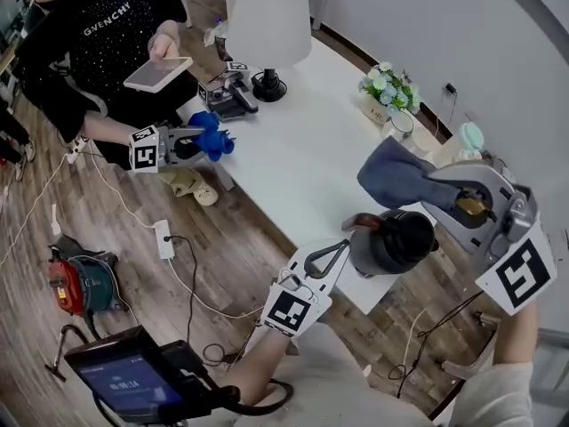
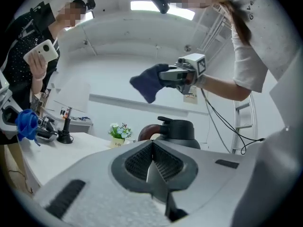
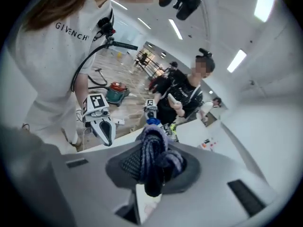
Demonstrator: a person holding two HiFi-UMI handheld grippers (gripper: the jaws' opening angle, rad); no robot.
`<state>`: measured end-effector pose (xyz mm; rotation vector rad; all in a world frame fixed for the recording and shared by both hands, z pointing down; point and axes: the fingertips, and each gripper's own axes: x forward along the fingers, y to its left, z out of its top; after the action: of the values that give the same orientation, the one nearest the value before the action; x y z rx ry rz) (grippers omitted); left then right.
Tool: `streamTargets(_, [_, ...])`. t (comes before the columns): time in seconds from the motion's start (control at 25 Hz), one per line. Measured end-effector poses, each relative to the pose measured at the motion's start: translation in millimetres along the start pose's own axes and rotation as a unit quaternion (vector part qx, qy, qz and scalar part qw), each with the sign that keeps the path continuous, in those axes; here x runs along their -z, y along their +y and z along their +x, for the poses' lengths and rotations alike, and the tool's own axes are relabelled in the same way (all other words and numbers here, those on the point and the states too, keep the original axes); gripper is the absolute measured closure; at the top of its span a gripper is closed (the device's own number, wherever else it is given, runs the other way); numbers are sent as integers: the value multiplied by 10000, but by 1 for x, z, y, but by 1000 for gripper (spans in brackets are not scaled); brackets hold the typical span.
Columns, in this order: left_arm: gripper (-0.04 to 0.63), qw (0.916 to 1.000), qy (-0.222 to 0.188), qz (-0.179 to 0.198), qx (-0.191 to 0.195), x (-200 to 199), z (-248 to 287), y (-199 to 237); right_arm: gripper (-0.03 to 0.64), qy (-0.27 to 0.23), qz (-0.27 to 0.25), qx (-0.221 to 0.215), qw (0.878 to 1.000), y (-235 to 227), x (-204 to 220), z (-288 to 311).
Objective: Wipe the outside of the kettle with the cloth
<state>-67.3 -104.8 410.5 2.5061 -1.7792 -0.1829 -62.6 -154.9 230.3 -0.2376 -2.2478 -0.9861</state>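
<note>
Hovering at the near edge of the white table (image 1: 302, 149), the left gripper (image 1: 342, 249) has its jaws pressed together with nothing between them, tips pointing at the kettle (image 1: 396, 243) just beside it. The dark kettle stands upright at the table's near corner. Above it and clear of it, the right gripper (image 1: 436, 185) clamps a bunched blue-grey cloth (image 1: 396, 174).

white table (image 1: 311, 158) | lamp (image 1: 268, 20) | flower pot (image 1: 389, 87) | kettle (image 1: 396, 238) at near edge
</note>
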Motion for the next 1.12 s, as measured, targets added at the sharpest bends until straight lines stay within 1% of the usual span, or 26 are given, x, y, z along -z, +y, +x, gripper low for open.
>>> streamTargets(0.08, [588, 10000, 28, 35, 89, -3, 7, 0, 555, 19, 301, 659, 9974, 9, 5, -33])
streamTargets(0.16, [588, 9996, 66, 92, 246, -4, 11, -1, 555, 187, 464, 1258, 9908, 32, 12, -53])
streamTargets(0.24, [588, 9990, 90, 141, 409, -4, 13, -5, 555, 405, 544, 1720, 9828, 61, 19, -60])
streamTargets(0.36, [588, 9985, 63, 187, 506, -5, 7, -10, 555, 745, 550, 2110, 9731, 108, 24, -48])
streamTargets(0.44, [588, 9985, 53, 164, 513, -6, 0, -12, 555, 1097, 249, 2275, 9673, 133, 24, -34])
streamTargets(0.52, [588, 9985, 102, 104, 535, -4, -3, -14, 555, 1387, -16, 2469, 9591, 148, 25, -21])
streamTargets(0.64, [588, 9980, 204, 107, 590, 4, -7, -17, 555, 1694, -191, 2576, 9511, 169, 32, -2])
streamTargets(0.72, [588, 9978, 251, 106, 606, 8, -11, -17, 555, 1780, -220, 2545, 9503, 183, 37, 11])
streamTargets(0.84, [588, 9973, 318, 119, 652, 13, -16, -19, 555, 1717, -8, 2470, 9537, 202, 43, 30])
streamTargets(0.96, [588, 9967, 376, -9, 726, 10, -22, -26, 555, 1636, 272, 2428, 9558, 217, 51, 47])
streamTargets(1.12, [588, 9960, 480, 35, 752, 12, -29, -28, 555, 1571, 488, 2356, 9578, 231, 62, 65])
